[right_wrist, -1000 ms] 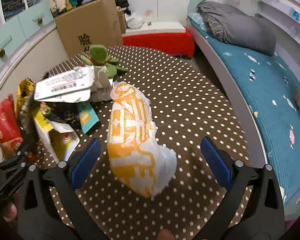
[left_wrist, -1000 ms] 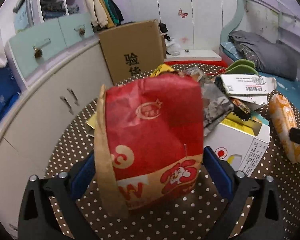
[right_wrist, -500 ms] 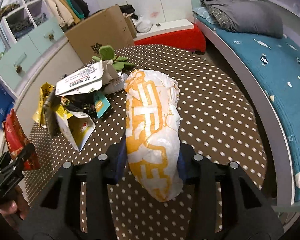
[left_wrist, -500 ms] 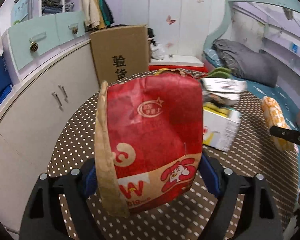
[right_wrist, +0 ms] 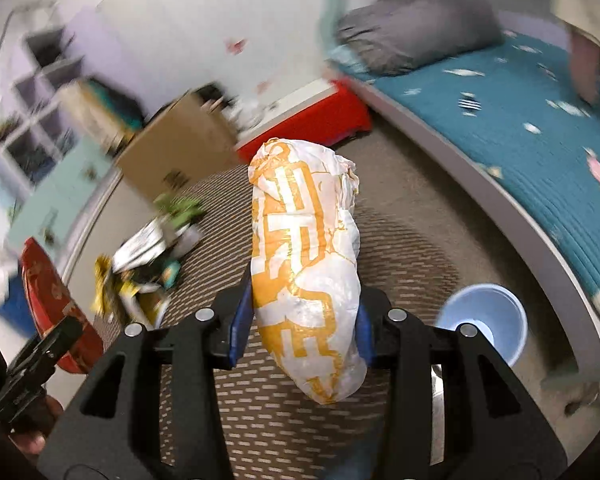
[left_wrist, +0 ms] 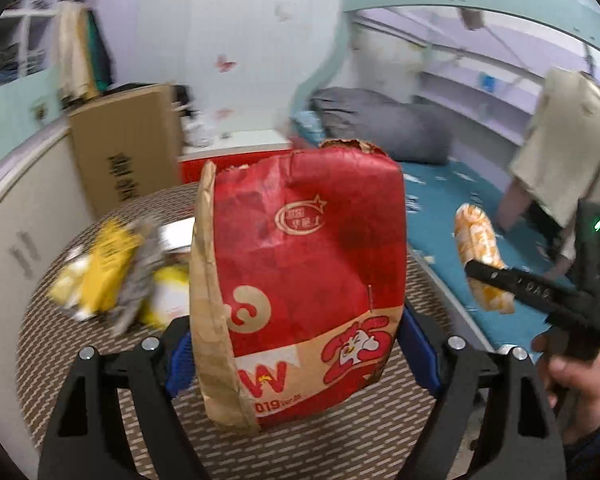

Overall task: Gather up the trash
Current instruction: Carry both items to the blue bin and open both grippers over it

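Observation:
My left gripper [left_wrist: 300, 340] is shut on a red and tan paper food bag [left_wrist: 300, 264] and holds it upright above the dotted table [left_wrist: 300, 440]. My right gripper [right_wrist: 300, 320] is shut on a white and orange crumpled wrapper [right_wrist: 304, 264], lifted off the table [right_wrist: 400, 240]. The wrapper also shows at the right of the left wrist view [left_wrist: 480, 252], and the red bag at the left of the right wrist view [right_wrist: 52, 300]. A pile of yellow, grey and white trash [left_wrist: 116, 276] lies on the table, also seen in the right wrist view [right_wrist: 148, 264].
A light blue bin [right_wrist: 484, 324] stands on the floor at the lower right, beside the table. A cardboard box [left_wrist: 128, 152] leans by the cabinets. A bed [right_wrist: 520, 120] with a grey pillow is on the right. A green plush [right_wrist: 180, 208] lies on the table.
The right gripper closed on the wrapper and lifted it. Both grippers have risen and swung right with their loads; the blue bin has come into the right wrist view.

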